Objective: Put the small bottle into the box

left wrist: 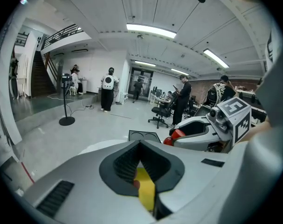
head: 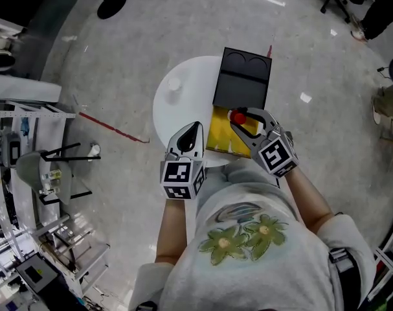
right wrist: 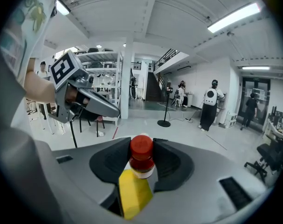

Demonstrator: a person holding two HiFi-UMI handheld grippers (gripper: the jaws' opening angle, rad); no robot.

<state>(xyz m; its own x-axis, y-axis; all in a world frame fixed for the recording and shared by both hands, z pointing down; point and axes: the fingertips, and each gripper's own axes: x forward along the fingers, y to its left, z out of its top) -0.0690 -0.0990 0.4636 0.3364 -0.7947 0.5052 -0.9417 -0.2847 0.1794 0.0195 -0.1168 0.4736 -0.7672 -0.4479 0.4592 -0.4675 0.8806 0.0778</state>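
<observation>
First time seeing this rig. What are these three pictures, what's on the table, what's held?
No robot arm here: a person holds a two-jaw gripper in each hand. The head view looks down from the person's head; the other two views ride on the grippers, looking along their jaws. A round white table carries an open box, black lid back, yellow inside. The right gripper is shut on a small bottle with a red cap, seemingly over the box. The left gripper has its jaws together, empty.
</observation>
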